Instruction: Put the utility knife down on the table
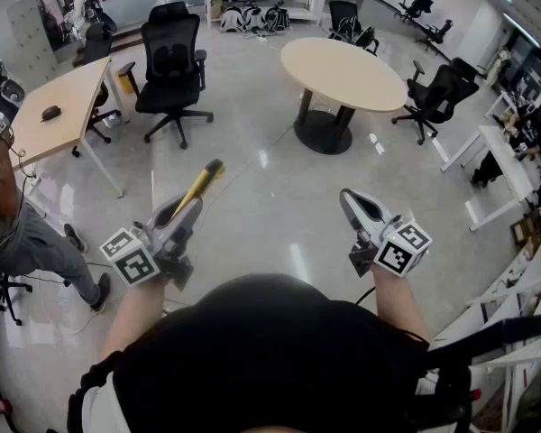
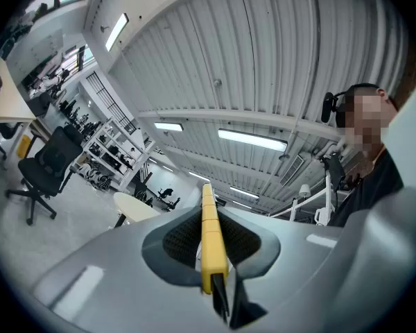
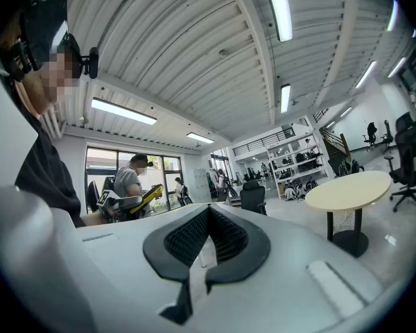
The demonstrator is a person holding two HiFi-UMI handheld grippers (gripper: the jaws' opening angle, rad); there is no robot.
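I am pinching the knife (image 2: 209, 236) lengthwise in my left gripper (image 1: 184, 211), pointing it forward and away from my body, likely for a safe carry, well apart from the round table (image 1: 343, 75), while my right gripper (image 1: 353, 203) is riding closed, empty.

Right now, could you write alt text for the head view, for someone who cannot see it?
A person's left gripper holds a yellow utility knife over a shiny floor; the right gripper is empty. A round table stands ahead.
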